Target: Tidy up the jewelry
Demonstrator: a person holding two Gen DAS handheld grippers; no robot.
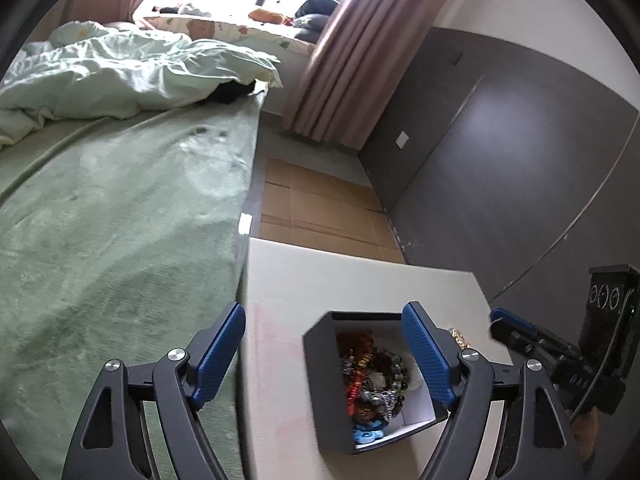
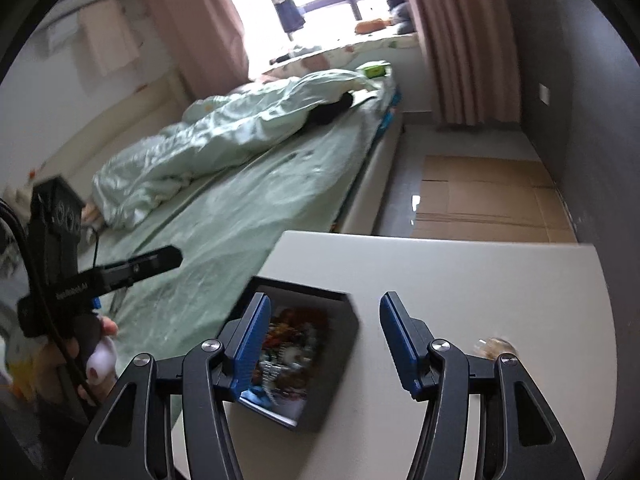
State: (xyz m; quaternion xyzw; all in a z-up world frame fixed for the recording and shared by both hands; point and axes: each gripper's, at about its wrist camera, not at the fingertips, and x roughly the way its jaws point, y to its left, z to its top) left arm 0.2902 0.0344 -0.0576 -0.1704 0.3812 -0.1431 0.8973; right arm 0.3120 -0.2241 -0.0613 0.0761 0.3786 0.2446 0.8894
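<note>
Jewelry box (image 1: 320, 380) on white table (image 1: 360, 280), below both tools, jaws wide, empty.

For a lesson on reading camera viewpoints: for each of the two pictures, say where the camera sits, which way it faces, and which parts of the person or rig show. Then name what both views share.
Left wrist view: sits on the left gripper, facing forward and down over the dark jewelry box; open blue pads, plus the right gripper at the right edge.
Right wrist view: sits on the right gripper, facing forward and down at the white table; open pads, plus the left hand holding its gripper.
Shared: box, table, green bed, pink curtain, window.
</note>
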